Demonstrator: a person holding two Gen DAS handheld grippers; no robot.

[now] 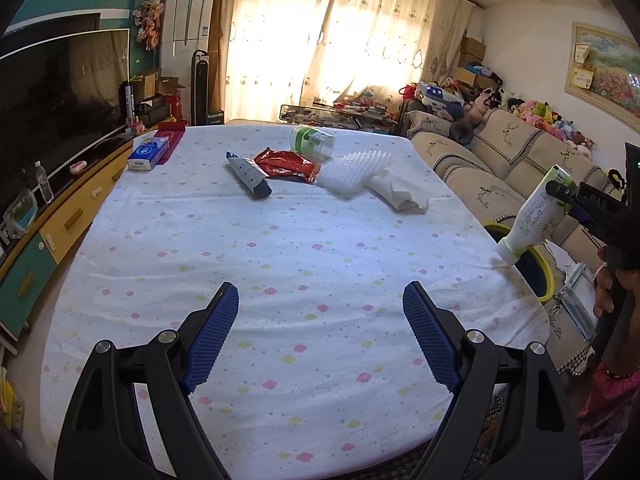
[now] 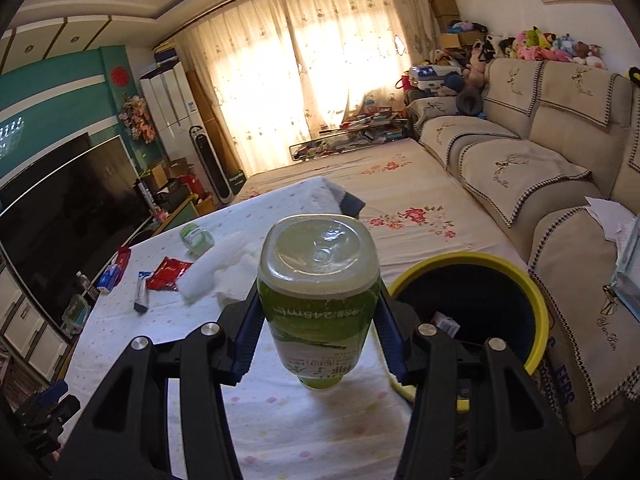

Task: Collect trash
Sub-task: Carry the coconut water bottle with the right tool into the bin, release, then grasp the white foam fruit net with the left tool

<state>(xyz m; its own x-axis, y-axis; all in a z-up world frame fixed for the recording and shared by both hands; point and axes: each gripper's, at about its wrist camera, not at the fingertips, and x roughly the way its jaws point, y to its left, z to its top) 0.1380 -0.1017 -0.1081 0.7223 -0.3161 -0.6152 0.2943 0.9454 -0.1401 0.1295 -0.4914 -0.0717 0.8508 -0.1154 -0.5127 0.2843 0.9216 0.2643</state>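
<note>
The right gripper (image 2: pixel 316 332) is clamped on a green-labelled plastic bottle (image 2: pixel 318 300) held cap-down, with the yellow-rimmed bin (image 2: pixel 536 292) just to its right and already holding a scrap. The left gripper (image 1: pixel 320 336) hangs spread wide over the flowered tablecloth (image 1: pixel 280 260) with nothing between its fingers. Far ahead of it lie a grey tube (image 1: pixel 250 176), a red wrapper (image 1: pixel 288 164), a tipped clear jar (image 1: pixel 314 142), a white bumpy sheet (image 1: pixel 352 172) and crumpled paper (image 1: pixel 400 194); a tissue box (image 1: pixel 148 154) sits ahead to its left.

Sunlit cream embroidered curtains (image 1: pixel 332 36) glowed at twelve o'clock; a beige sofa with deer-embroidered covers (image 1: pixel 492 160) ran at three o'clock; a large black television (image 1: pixel 60 92) stood before a teal wall (image 2: pixel 52 92) at nine o'clock.
</note>
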